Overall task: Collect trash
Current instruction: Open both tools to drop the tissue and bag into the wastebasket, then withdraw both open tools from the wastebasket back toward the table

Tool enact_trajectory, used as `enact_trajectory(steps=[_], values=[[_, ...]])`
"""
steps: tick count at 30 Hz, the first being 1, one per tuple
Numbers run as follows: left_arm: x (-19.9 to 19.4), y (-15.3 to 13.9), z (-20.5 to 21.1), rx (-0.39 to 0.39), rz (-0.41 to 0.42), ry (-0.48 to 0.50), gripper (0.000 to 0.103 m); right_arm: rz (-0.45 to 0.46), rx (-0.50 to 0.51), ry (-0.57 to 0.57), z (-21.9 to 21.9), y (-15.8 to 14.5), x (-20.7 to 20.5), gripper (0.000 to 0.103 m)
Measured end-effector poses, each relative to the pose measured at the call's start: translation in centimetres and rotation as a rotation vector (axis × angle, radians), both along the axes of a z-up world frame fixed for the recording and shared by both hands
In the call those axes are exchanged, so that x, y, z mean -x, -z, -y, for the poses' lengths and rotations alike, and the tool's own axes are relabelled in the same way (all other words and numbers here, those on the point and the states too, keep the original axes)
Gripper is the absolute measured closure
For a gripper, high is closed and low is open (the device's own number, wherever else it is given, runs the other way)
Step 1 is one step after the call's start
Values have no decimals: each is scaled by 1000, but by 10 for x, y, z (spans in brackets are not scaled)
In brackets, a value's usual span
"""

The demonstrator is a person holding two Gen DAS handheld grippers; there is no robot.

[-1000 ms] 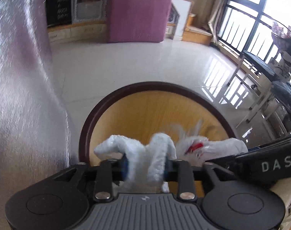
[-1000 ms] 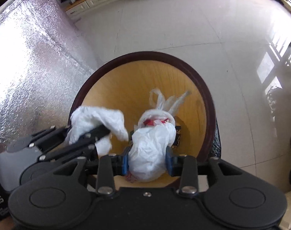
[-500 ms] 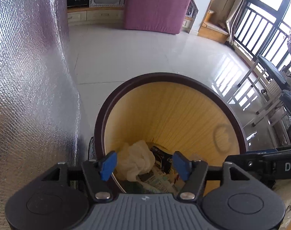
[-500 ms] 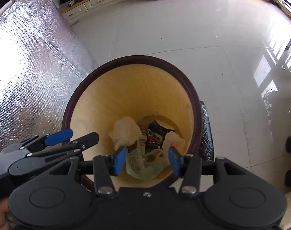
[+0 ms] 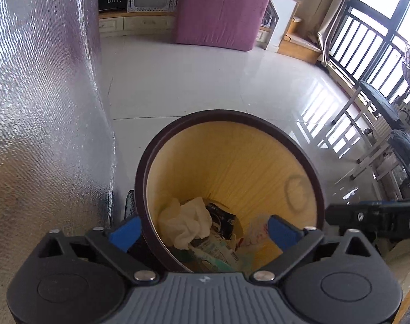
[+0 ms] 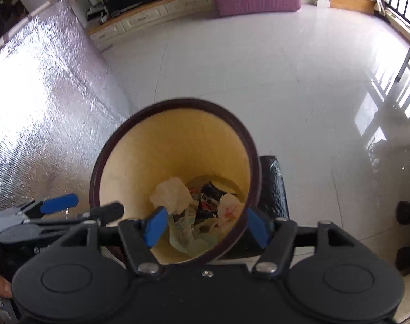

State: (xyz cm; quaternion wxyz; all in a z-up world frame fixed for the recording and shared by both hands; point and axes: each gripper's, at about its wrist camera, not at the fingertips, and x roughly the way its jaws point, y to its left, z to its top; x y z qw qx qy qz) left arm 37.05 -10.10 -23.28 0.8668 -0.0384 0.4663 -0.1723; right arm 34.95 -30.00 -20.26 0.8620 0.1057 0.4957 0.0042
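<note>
Silver quilted foil sheet [image 5: 43,124], far left, hanging beside the bin. Left tool [image 5: 202,230]: blue pads spread wide, empty, poised over the bin's near rim. Trash bin [image 5: 229,116]: dark brown rim, yellow wood-grain interior, standing on white tiled floor [image 5: 205,81]. Contents at bottom: crumpled tissue [image 5: 184,220] to the left, printed wrappers in the middle, white plastic bag [image 6: 227,209] to the right. Right tool [image 6: 205,228]: pads apart, empty, straddling the bin's near edge.
</note>
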Motion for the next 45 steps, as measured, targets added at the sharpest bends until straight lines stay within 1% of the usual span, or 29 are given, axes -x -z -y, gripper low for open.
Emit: enact_trajectory(steps=[1, 3, 5, 6, 10, 14, 18, 21, 28, 35, 45], values=[[2, -1, 0, 1, -4, -1, 0, 13, 1, 1, 0, -2, 3, 22], [8, -6, 0, 2, -13, -3, 0, 30, 6, 13, 2, -8, 9, 18], [13, -10, -1, -5, -19, -3, 0, 37, -6, 35, 6, -10, 16, 13], [16, -11, -2, -11, -21, -4, 0, 33, -9, 46, 6, -10, 16, 6], [27, -20, -7, -11, -26, -19, 0, 39, 12, 54, 7, -18, 31, 0], [40, -31, -12, -8, -24, -28, 0, 46, 23, 64, 7, -26, 45, 0], [52, -43, -21, 7, -13, -45, 0, 50, 62, 64, 11, -34, 61, 0], [63, -55, -24, -1, 9, -52, 0, 59, 81, 63, 14, -41, 71, 0], [87, -83, -27, -14, 49, -34, 0, 97, 123, 26, 6, -65, 99, 0], [112, -108, -36, -34, 102, -42, 0, 130, 141, 24, 0, -86, 127, 0], [149, -137, -52, -11, 180, -22, 0, 207, 146, 33, -8, -110, 166, 0]])
